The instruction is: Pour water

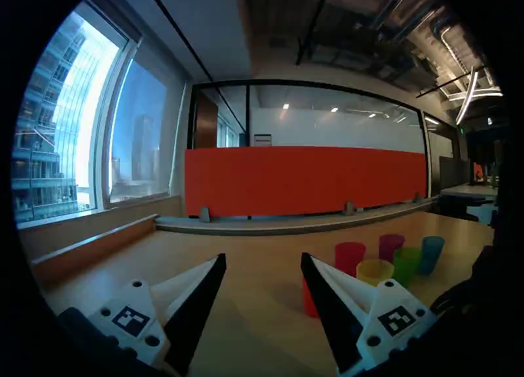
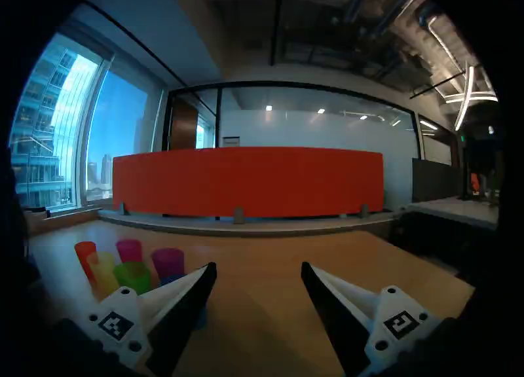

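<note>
In the left gripper view, starting at the left: past the window (image 1: 85,135) and the orange partition (image 1: 301,180), down to the left gripper (image 1: 262,258), poised over the table (image 1: 262,324) with jaws spread wide and gripping nothing. Further right, standing upright and close together: red cup (image 1: 349,256), yellow cup (image 1: 374,270), magenta cup (image 1: 391,245), green cup (image 1: 406,262), blue cup (image 1: 432,251), plus one more reddish cup (image 1: 308,302) half hidden behind the right finger. Impossible to tell which holds water, if any.

In the right gripper view, the same cups (image 2: 133,275) low on the left, just beside the left finger. Then, toward the middle, the right gripper (image 2: 259,266), likewise released and empty above bare wood.

Judged as not yet begun: no cup grasped, none lifted, none tilted, no water seen anywhere. Left to do, most likely: close on one cup, raise it, bring it over another, tip, set it back down. Worth watching the tight packing, since reaching in could easily knock a neighbour.
</note>
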The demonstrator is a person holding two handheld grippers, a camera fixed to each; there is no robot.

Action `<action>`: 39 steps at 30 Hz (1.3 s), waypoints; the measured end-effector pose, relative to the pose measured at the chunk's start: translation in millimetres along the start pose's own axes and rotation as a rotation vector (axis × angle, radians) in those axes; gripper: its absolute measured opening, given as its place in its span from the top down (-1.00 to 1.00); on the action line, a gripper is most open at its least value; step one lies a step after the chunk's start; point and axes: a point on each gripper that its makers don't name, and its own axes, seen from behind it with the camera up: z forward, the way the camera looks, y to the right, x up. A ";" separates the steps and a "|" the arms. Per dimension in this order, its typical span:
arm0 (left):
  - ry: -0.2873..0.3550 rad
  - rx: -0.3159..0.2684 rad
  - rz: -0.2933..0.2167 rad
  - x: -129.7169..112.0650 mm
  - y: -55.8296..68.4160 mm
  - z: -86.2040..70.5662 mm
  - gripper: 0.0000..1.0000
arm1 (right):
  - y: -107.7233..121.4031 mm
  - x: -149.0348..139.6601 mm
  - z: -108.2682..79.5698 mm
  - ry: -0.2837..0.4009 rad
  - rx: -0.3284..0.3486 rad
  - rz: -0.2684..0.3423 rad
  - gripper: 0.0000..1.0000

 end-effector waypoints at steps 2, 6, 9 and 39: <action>0.003 -0.009 0.002 11.8 1.8 1.5 -0.69 | -2.8 3.3 -1.6 -0.002 0.007 -0.004 -1.00; -0.006 -0.016 -0.011 31.5 1.6 5.7 -0.69 | -4.4 19.7 -2.6 -0.015 0.023 -0.007 -1.00; -0.025 -0.030 -0.031 44.3 2.6 9.0 -0.69 | -2.2 36.4 -2.1 -0.024 0.024 0.003 -1.00; -0.037 -0.235 0.035 162.6 39.4 21.6 -0.68 | -7.6 143.4 -5.9 -0.012 0.137 -0.004 -1.00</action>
